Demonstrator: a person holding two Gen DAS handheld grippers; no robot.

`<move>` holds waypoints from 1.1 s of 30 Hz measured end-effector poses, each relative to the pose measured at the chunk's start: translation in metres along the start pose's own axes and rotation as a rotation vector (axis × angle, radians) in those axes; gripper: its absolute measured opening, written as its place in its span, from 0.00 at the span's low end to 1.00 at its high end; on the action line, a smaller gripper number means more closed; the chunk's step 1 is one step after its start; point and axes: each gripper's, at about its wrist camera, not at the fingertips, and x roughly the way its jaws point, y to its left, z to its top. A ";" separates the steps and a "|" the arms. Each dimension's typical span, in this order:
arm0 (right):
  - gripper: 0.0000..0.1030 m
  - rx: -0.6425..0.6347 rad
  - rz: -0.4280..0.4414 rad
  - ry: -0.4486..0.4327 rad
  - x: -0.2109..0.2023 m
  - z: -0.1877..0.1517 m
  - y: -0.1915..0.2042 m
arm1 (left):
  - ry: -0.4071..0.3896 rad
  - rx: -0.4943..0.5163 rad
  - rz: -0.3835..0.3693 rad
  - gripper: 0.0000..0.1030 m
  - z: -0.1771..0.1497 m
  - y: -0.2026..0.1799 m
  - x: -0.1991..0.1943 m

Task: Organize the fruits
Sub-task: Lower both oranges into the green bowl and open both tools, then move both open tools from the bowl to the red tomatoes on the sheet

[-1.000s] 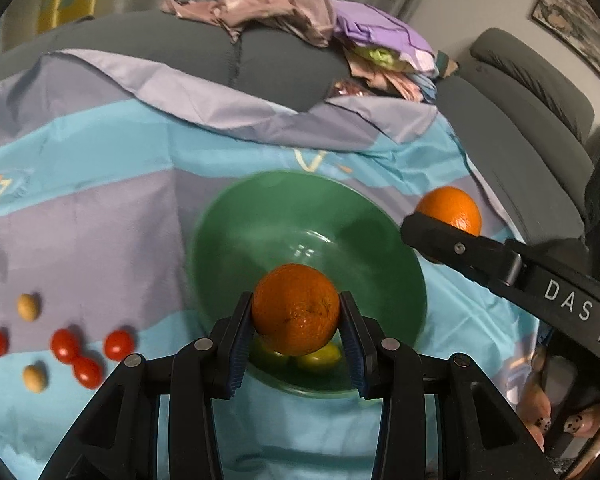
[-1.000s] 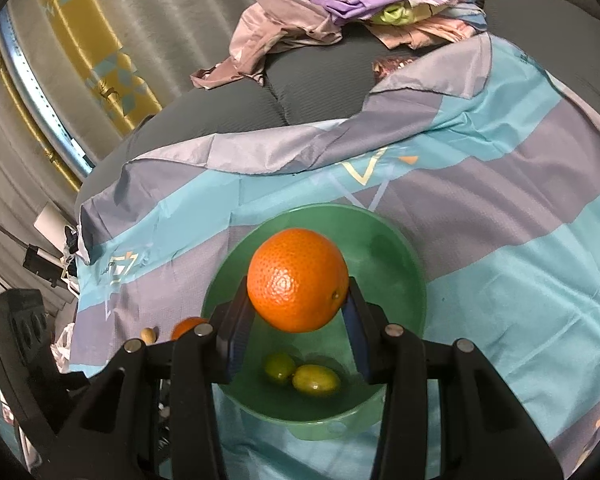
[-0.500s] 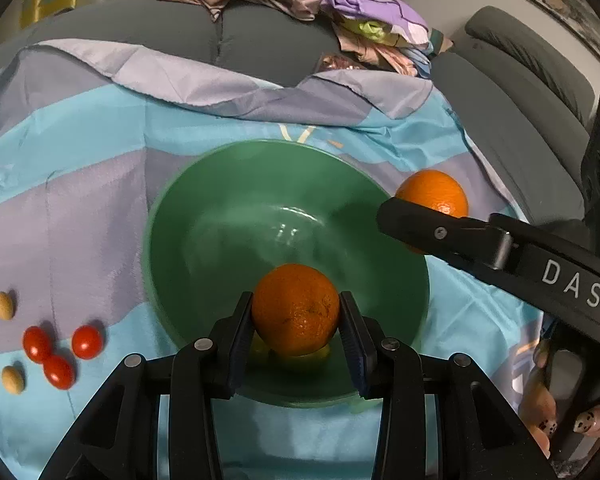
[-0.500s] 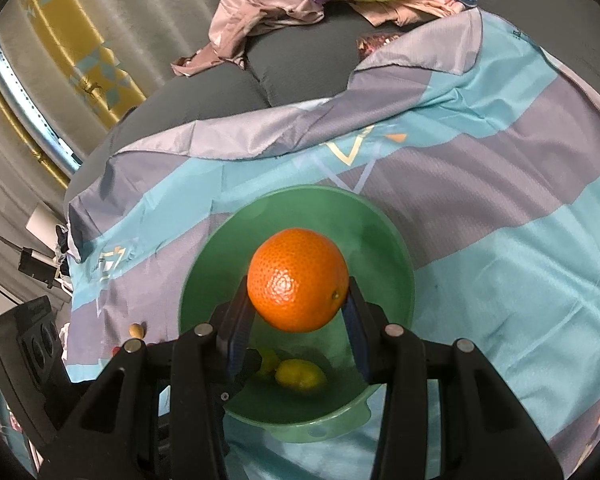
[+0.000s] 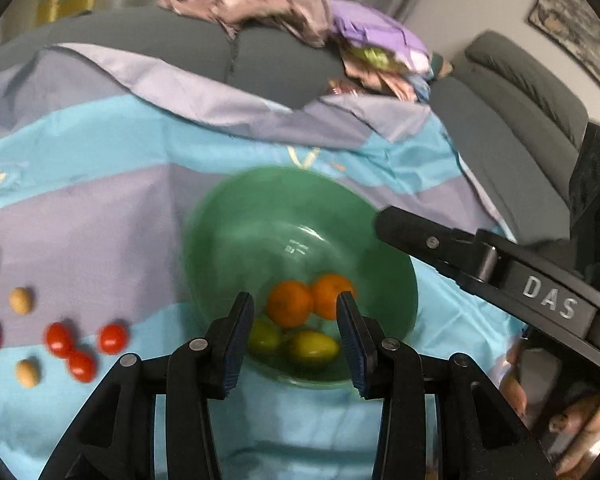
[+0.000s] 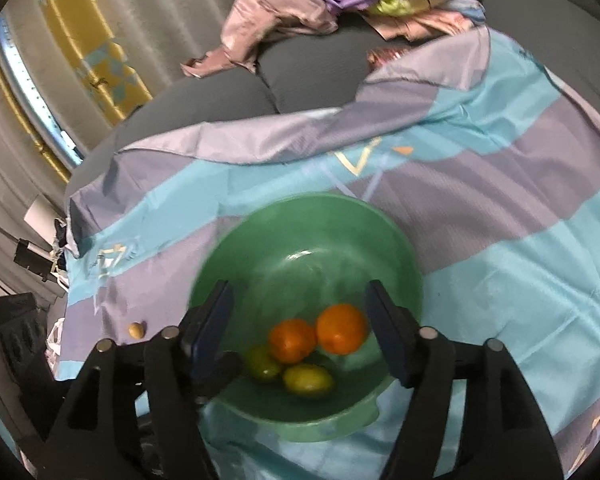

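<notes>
Behind the left tool [image 5: 296, 322], half-hidden lime [image 5: 263, 336], blurred.

Glossy green plastic bowl [image 6: 404, 264], satiny striped cloth [image 6: 520, 208]

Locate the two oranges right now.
Both oranges sit touching side by side in the green bowl, just behind the two yellow-green fruits, low in both wrist views.

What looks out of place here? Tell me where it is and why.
Loose fruit on the striped cloth, left of the green bowl: four cherry tomatoes and two small tan fruits lie outside it, while two oranges and two yellow-green fruits are already inside. Nothing looks spilled or damaged.
</notes>
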 end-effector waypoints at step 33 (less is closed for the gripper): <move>0.37 -0.348 0.268 0.372 0.120 -0.095 0.161 | 0.010 -0.407 0.398 0.42 -0.053 0.240 -0.047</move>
